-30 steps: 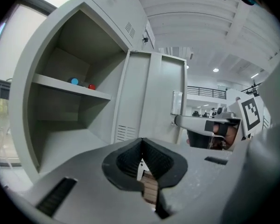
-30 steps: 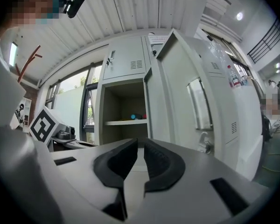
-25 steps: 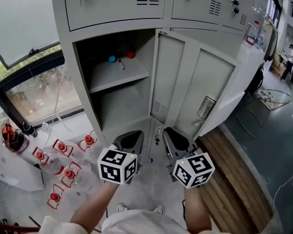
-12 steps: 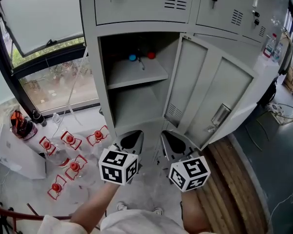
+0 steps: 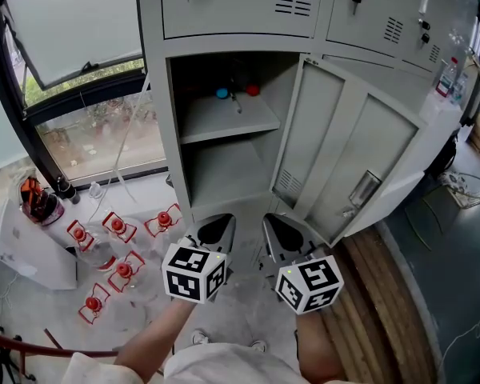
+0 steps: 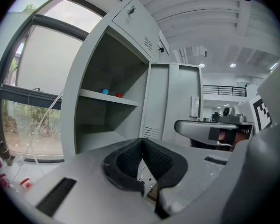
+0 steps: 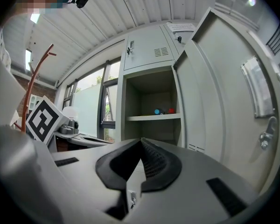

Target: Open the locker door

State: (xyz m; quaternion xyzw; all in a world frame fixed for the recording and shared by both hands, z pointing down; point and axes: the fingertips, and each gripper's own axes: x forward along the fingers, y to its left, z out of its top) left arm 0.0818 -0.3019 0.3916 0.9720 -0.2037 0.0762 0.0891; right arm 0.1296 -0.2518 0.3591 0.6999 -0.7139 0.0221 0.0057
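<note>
The grey locker (image 5: pixel 160 126) stands in front of me with its lower door (image 5: pixel 348 154) swung wide open to the right; the door's handle (image 5: pixel 365 189) shows on its face. Inside, a shelf (image 5: pixel 224 118) carries a blue ball (image 5: pixel 222 94) and a red ball (image 5: pixel 253 90). Both grippers hang low before the locker, side by side, touching nothing. My left gripper (image 5: pixel 214 232) is shut and empty, and so is my right gripper (image 5: pixel 282 235). In the right gripper view the open door (image 7: pixel 233 83) fills the right side.
Several red-and-white items (image 5: pixel 116 250) lie on the floor at the left, beside a white box (image 5: pixel 24 254). A window (image 5: pixel 72 78) stands left of the locker. Wooden planks (image 5: pixel 376 294) run along the floor at the right. Upper locker doors (image 5: pixel 240 2) are closed.
The view has shifted so the locker sits further right and lower in frame. Both grippers stay low in front of it; the door stays wide open.
</note>
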